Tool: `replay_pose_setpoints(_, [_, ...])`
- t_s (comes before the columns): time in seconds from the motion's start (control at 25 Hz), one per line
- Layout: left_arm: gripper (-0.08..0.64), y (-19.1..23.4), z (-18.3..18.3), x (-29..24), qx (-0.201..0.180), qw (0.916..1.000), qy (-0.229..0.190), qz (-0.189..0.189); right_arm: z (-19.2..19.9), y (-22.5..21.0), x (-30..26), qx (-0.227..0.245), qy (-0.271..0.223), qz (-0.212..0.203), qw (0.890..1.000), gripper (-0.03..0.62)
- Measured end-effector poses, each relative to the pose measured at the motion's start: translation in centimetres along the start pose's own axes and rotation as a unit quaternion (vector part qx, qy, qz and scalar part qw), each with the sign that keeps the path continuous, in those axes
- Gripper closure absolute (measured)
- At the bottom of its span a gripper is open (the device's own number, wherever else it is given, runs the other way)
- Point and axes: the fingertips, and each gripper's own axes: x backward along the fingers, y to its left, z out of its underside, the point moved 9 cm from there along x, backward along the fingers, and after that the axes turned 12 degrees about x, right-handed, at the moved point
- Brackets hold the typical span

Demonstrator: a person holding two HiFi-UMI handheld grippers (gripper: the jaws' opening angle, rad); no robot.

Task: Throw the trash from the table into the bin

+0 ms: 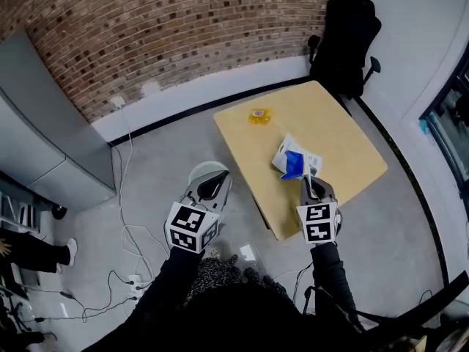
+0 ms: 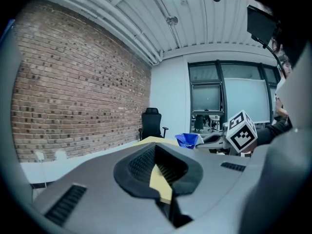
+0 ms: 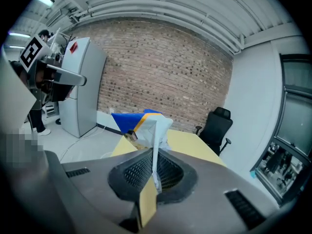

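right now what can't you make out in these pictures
- bin: shows in no view.
- yellow item on the table, head view: too small to identify.
- blue-white packet in the right gripper: print too small and creased, both views.

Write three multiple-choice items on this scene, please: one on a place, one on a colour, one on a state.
1. Where does the small yellow item lie? A on the table; B on the floor; C on the chair.
2. Which colours has the crumpled package? A red, black; B blue, white; C green.
3. The right hand-held gripper is: A open; B shut, empty; C shut on the package.
Key: 1 A, it sits on the wood; 2 B, both views show it; 3 C, jaws pinch its edge.
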Motion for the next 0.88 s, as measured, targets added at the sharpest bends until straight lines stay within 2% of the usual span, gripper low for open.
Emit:
replay_pose_setpoints(0.32, [0.561, 3.7, -0.1, 3.0, 0.011, 0.9985, -0.014, -0.052, -4.1, 2.5, -2.5, 0.012, -0.039, -0.032, 0.999, 0.575])
replay_pose_setpoints(0.52, [0.561, 7.3, 0.2, 5.2, 0.021, 0.997, -0.015, -0.073, -7.3, 5.7, -5.1, 0.017, -0.05, -0.052, 0.997, 0.575])
replay_pose_setpoints(0.88, [0.561, 15.7, -0.5, 6.3, 0.027, 0.9974, -0.015, -0.066, -13.1, 11.9, -9.6, 0.017, -0.058, -0.066, 0.996, 0.575])
